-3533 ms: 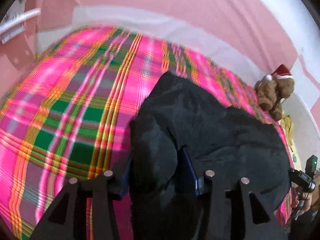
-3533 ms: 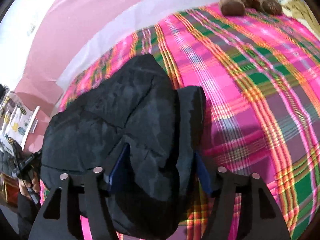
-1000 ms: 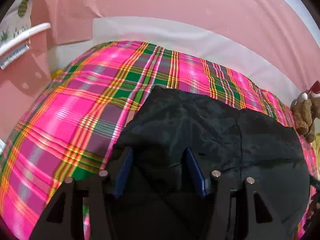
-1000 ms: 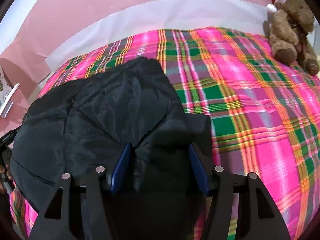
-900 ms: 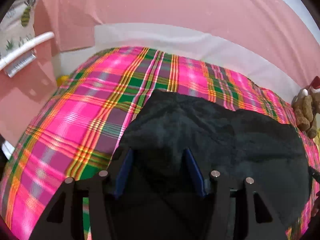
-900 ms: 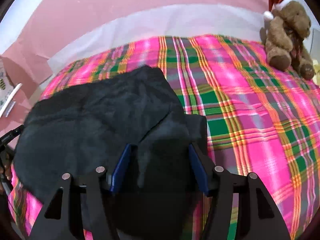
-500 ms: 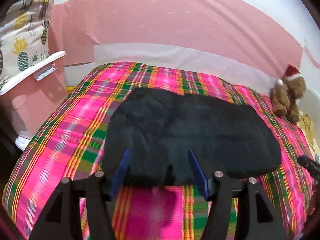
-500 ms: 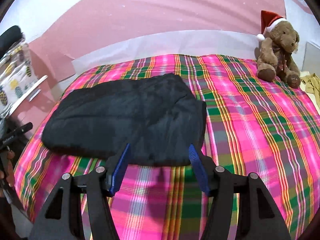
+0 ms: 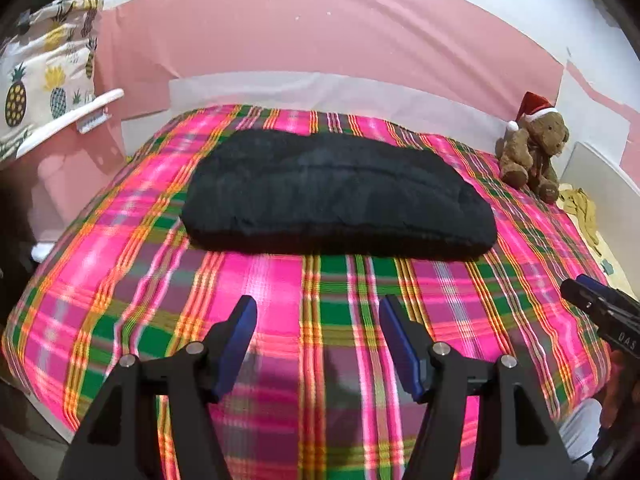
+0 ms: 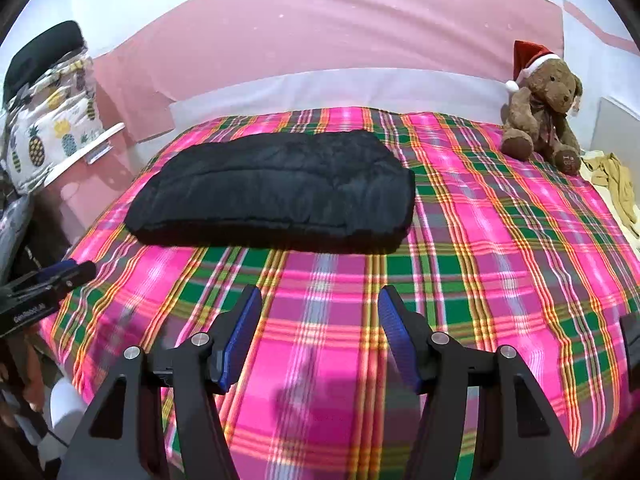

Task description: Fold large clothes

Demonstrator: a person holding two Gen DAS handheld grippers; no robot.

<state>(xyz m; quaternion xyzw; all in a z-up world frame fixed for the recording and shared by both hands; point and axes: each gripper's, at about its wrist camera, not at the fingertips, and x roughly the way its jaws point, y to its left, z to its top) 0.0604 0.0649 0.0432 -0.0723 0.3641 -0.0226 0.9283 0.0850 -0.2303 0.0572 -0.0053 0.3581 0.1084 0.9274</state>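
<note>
With nothing between their blue pads, both grippers are released: left gripper (image 9: 318,312) and right gripper (image 10: 320,302) each hang over bare plaid, jaws spread, no cloth in either. Left gripper's fingers (image 9: 240,332) and right gripper's fingers (image 10: 394,328) are clear of the fabric and not touching the garment.

Black padded jacket (image 10: 276,184) lies folded into a long flat bundle across the plaid bedspread (image 10: 500,240), ahead of both grippers and well apart from the fingertips. From the left wrist view the same jacket (image 9: 336,194) sits straight ahead; from the right wrist view it sits ahead and to the left.

Right gripper's tip shows at the right edge of the left view, left gripper's tip at the left edge of the right view.

Teddy bear in a Santa hat (image 10: 542,108) sits at the far right corner of the bed, apart from the jacket. Pink wall (image 9: 320,32) behind. Pineapple-print fabric (image 9: 44,76) at far left.
</note>
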